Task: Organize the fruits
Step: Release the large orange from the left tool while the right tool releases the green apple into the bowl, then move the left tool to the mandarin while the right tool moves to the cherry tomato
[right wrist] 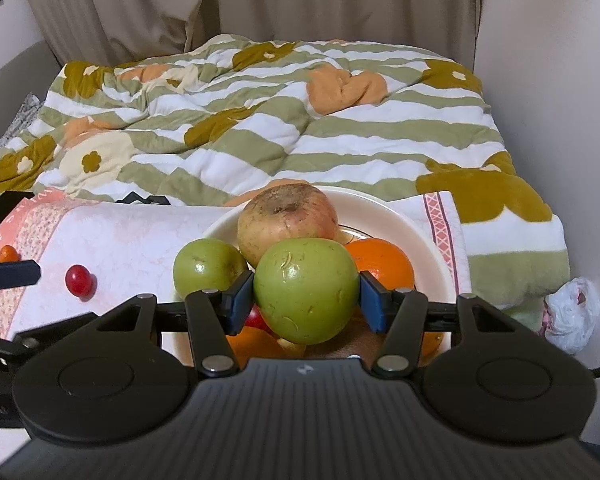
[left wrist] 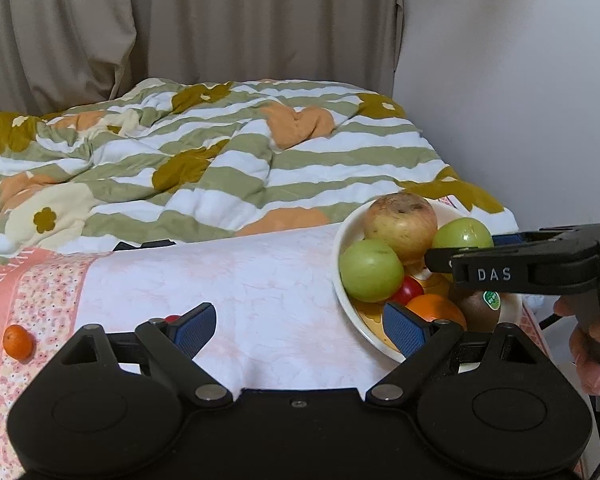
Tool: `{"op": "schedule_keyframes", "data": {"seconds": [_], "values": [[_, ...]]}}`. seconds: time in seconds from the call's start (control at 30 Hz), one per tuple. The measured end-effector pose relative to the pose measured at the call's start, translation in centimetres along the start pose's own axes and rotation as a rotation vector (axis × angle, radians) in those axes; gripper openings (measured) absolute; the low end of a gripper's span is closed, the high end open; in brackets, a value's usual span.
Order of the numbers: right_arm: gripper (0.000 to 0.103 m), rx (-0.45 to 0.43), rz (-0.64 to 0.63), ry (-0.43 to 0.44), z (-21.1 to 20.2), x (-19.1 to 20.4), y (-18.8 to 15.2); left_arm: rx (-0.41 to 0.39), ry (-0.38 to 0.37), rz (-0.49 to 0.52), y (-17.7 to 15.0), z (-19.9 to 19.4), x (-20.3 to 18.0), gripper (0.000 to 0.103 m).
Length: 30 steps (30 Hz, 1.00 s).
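A cream plate holds a brownish apple, a green fruit, an orange and other fruit. My right gripper is shut on a second green fruit over the plate; it also shows in the left wrist view. My left gripper is open and empty above the cloth, left of the plate. A small red fruit and a small orange fruit lie on the cloth.
A white and pink cloth covers the surface. A striped flowered blanket lies behind it. A kiwi with a sticker sits in the plate. A white plastic bag lies at the right.
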State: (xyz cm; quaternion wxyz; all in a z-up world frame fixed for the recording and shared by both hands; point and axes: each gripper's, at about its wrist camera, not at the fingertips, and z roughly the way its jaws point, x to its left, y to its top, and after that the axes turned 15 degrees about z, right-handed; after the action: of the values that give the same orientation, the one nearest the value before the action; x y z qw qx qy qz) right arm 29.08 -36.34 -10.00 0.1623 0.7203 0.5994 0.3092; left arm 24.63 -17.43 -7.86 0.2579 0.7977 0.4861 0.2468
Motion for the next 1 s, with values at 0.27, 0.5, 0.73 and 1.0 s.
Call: {"op": "schedule_keyframes", "data": {"seconds": [0.27, 0.5, 0.73, 1.0], "values": [[0.103, -0.068, -0.017, 0.006, -1.3, 0.1, -0.4, -0.002, 0.016, 0.002, -0.2, -0.7, -0.2, 0.093], [0.103, -0.074, -0.007, 0.013, -3.4, -0.3, -0.9, -0.025, 0.041, -0.001, -0.6, -2.6, -0.6, 0.093], [0.103, -0.124, -0.031, 0.029, -7.7, 0.7, -1.9, -0.085, 0.099, -0.031, -1.4, -6.4, -0.6, 0.093], [0.103, -0.173, -0.051, 0.059, -12.8, 3.1, -2.8, -0.152, 0.180, -0.086, -3.1, -11.8, 0.5, 0.098]]}}
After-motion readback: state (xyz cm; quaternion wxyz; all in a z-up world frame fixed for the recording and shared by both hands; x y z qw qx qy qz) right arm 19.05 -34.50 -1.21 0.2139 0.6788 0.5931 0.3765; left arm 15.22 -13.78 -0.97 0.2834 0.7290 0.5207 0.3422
